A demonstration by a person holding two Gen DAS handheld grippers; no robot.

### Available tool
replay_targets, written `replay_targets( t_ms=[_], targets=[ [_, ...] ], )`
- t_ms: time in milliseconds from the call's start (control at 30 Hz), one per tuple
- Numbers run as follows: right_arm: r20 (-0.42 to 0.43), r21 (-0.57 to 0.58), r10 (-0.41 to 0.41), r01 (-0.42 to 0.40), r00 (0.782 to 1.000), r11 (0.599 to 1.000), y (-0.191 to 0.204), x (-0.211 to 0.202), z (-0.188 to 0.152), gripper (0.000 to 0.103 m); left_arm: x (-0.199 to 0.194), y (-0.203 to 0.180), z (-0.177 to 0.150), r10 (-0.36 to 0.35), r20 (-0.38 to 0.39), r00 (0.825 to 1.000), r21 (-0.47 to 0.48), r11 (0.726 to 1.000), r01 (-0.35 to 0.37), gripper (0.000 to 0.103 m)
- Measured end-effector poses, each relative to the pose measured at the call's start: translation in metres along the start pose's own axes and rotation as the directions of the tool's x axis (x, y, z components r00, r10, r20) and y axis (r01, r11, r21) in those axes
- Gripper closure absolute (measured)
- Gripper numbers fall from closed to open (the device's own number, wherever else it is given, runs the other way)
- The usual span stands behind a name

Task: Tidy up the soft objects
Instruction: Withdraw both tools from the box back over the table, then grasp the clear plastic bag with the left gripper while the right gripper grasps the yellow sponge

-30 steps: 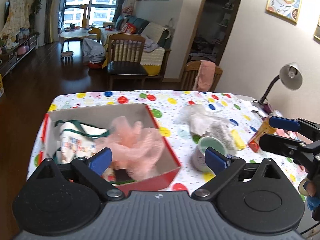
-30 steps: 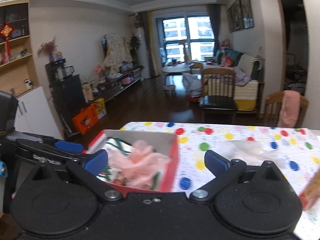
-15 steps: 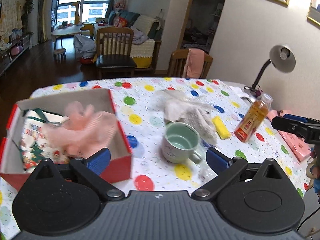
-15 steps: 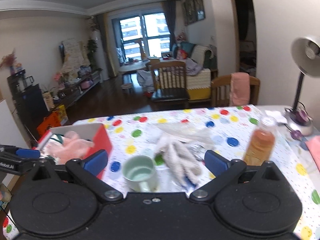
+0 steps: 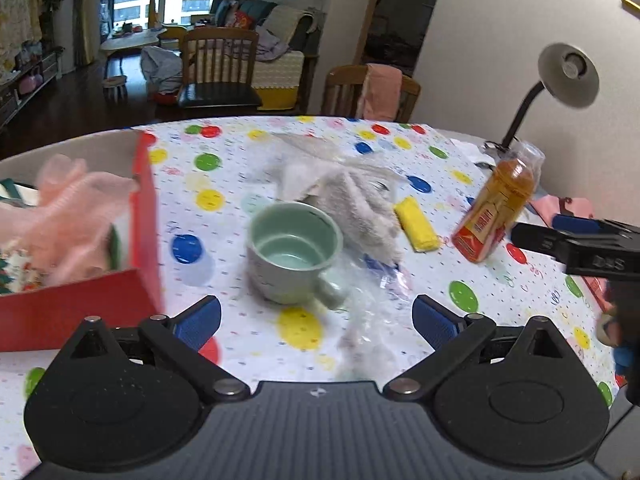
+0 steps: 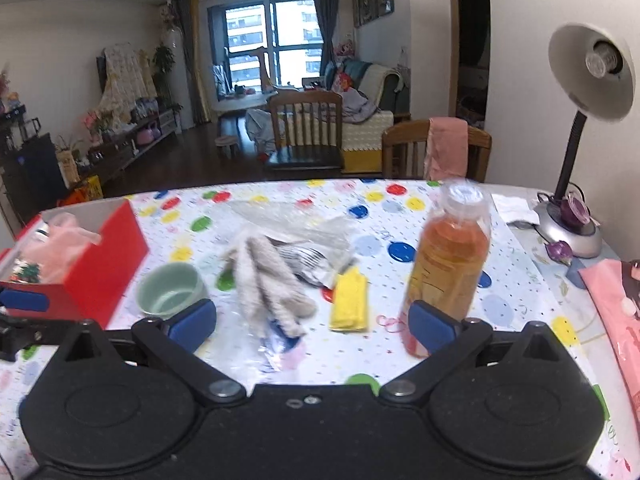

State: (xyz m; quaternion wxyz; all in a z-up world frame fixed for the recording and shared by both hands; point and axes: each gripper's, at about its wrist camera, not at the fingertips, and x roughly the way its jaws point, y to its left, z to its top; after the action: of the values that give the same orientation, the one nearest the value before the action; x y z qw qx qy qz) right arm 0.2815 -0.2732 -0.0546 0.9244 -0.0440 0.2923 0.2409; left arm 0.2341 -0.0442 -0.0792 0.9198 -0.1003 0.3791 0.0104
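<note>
The bench (image 6: pixel 520 248), under a spotted cloth, is crowded in the middle but has bare cloth along its near side. At its left end stands the red box (image 6: pixel 120 240), open-topped, with a pink mesh puff (image 5: pixel 76 200) and a printed cloth already inside; there looks to be room left on top of them.

Both tools are spread wide and pinch nothing: the left tool (image 5: pixel 316 318) hovers over the near side behind the cup, and the right tool (image 6: pixel 312 322) hangs just short of the grey glove.

The grey glove (image 6: pixel 268 280) lies mid-bench, partly on a crinkly clear bag (image 6: pixel 296 220), between the green cup (image 6: pixel 170 290) and the yellow sponge (image 6: pixel 350 298). It should be light, limp and fuzzy, so it will droop and drag when lifted. Pinching across the bunched fingers at the near end looks best, clear of the plastic, which is slippery and may come up with it. The sponge is light and springy, and a squeeze across its narrow width should do.

The juice bottle (image 6: pixel 448 260) stands just right of the sponge, close to the right tool's outer finger, and could tip if knocked. The path to the box passes over the cup, so a carried glove needs height.
</note>
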Motion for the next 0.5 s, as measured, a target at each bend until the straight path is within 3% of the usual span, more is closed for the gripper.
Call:
replay_targets(
  t_ms=[167, 500],
  targets=[
    [-0.040, 0.002, -0.007, 0.007, 0.999, 1.000, -0.012, 0.033, -0.009, 0.005, 0.020, -0.024, -0.011, -0.008, -0.017, 1.000, 0.044, 0.999, 0.009, 0.001],
    [-0.118, -0.031, -0.037, 0.033, 0.992, 0.999, -0.014, 0.100, -0.015, 0.020, 0.067, -0.045, -0.026, 0.042, -0.064, 0.997, 0.085, 0.996, -0.036, 0.001]
  ],
)
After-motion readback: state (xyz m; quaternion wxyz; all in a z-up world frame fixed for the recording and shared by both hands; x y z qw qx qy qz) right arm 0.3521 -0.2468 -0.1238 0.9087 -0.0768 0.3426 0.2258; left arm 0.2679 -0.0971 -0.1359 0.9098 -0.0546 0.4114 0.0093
